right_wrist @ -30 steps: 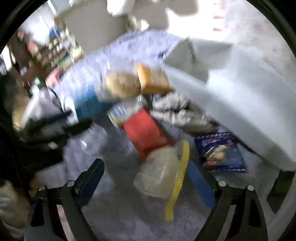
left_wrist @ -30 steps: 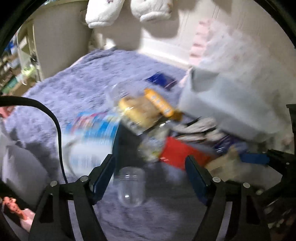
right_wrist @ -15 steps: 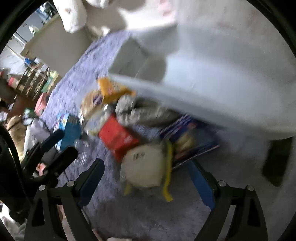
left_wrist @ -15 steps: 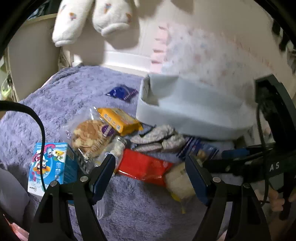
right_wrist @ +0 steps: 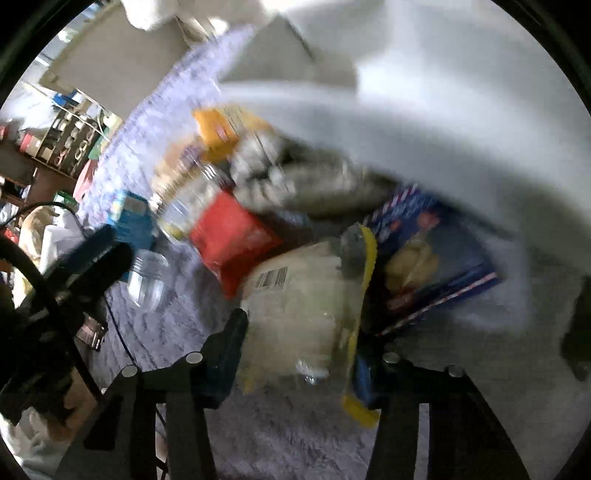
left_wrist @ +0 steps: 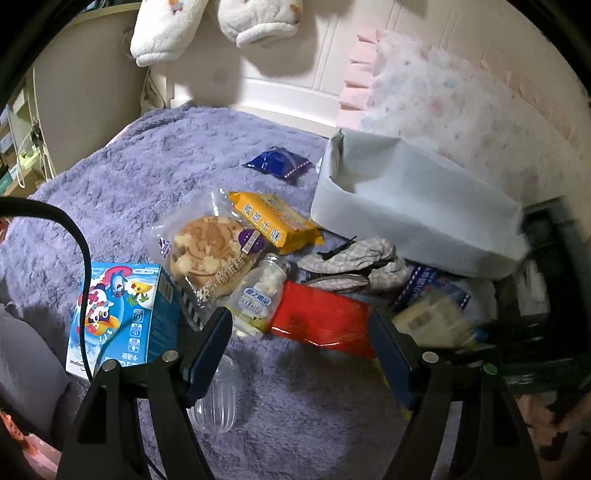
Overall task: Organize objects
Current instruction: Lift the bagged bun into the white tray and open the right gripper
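A heap of snacks lies on a purple fluffy blanket [left_wrist: 155,173]: a blue carton [left_wrist: 122,314], a bagged round cake [left_wrist: 207,251], a yellow wafer pack [left_wrist: 277,221], a small candy jar [left_wrist: 258,295], a red packet [left_wrist: 321,321], a checked cloth [left_wrist: 354,266], a blue snack bag [right_wrist: 432,254]. My left gripper [left_wrist: 301,350] is open and empty above the red packet. My right gripper [right_wrist: 299,354] has closed around a pale yellow-edged bag [right_wrist: 306,314]; the view is blurred.
A light grey fabric bin [left_wrist: 417,206] stands at the right, behind the heap. A small dark blue packet [left_wrist: 277,164] lies apart at the back. A clear plastic cup [left_wrist: 218,402] lies by my left finger. A white wall and plush slippers [left_wrist: 218,26] are behind.
My left gripper has pulled back and steadied over the heap. My right gripper has moved onto the pale bag and narrowed from wide open to gripping it.
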{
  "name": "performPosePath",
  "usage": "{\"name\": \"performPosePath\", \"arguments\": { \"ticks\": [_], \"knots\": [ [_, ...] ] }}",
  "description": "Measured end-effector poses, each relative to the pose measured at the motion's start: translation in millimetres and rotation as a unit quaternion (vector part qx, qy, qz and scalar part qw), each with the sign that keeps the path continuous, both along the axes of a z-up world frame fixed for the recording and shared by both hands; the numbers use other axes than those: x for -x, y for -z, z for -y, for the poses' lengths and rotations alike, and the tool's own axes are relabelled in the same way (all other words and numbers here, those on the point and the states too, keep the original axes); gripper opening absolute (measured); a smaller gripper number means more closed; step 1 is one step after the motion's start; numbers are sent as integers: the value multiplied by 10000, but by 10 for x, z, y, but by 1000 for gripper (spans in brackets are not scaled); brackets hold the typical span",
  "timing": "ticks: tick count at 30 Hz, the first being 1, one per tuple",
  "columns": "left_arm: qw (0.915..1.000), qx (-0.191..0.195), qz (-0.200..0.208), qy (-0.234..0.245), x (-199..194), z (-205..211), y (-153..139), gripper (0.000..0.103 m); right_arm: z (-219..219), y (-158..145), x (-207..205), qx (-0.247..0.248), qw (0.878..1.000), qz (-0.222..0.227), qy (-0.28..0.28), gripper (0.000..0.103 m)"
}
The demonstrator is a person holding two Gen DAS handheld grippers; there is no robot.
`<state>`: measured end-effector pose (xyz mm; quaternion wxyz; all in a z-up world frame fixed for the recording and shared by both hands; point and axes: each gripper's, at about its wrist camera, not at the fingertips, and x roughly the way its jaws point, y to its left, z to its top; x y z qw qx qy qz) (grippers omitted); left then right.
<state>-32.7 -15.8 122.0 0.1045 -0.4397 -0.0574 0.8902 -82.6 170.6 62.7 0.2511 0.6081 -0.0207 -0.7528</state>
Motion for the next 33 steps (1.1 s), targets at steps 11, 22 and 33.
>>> {"name": "performPosePath", "arguments": {
  "ticks": [11,22,33],
  "knots": [
    [9934,-555,-936,355,-173,-223,-430,75,-598,-899,-217,1047,9833,-1358,614,47],
    [9844,-310,-1079,1358,5,-1129,-476,75,-1142,-824,105,857,9367,-2441,2358,47],
    [9866,174,-1131,1167,5,-1127,-364,74,-1253,-969,-55,1369,9094,-3111,2398,73]
  ]
}}
